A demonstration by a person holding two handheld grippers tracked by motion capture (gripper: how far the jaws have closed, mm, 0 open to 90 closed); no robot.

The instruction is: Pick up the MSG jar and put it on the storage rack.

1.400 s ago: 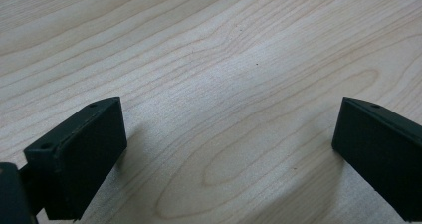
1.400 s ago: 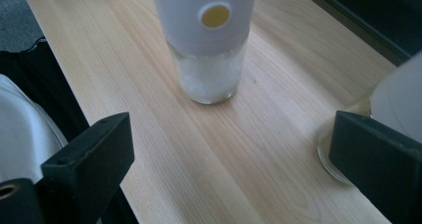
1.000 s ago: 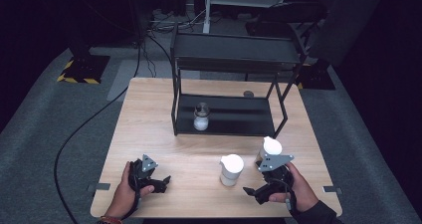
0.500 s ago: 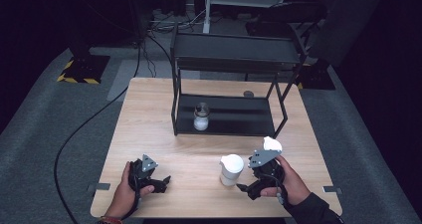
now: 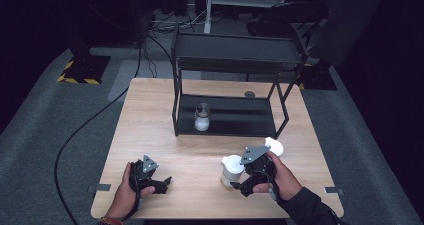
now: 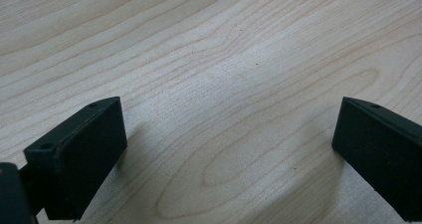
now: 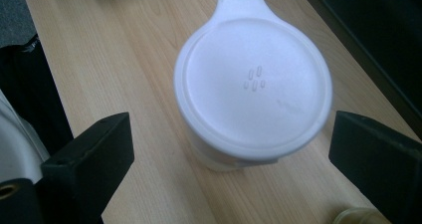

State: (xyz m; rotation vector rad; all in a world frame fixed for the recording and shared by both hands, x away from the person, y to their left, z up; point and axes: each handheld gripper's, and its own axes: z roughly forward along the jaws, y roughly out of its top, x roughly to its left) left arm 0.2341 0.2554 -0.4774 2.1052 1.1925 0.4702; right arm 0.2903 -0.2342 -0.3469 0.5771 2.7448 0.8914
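The white tub (image 5: 232, 169) stands upright on the wooden table (image 5: 150, 115), near the front edge and right of the middle, with its white lid (image 7: 253, 82) pressed on and the lid's small tab pointing away from the right gripper's camera. The right gripper (image 5: 241, 184) is just beside the tub on its right side in the high view, held in the person's right hand (image 5: 280, 177). In the right gripper view its two black jaws stand wide apart, one at each lower corner, with the tub ahead and between their line; neither pad touches it and nothing is gripped.

The left gripper (image 5: 162, 182) sits low over the table's front left part, well apart from the tub, in the person's left hand (image 5: 127, 192). In the left gripper view its jaws are spread wide over bare wood and hold nothing.

Farther back a black metal shelf (image 5: 235, 60) stands on the table, and a small glass jar (image 5: 202, 117) with white contents sits on its lower level. Another white round thing (image 5: 275, 146) lies just behind the right hand
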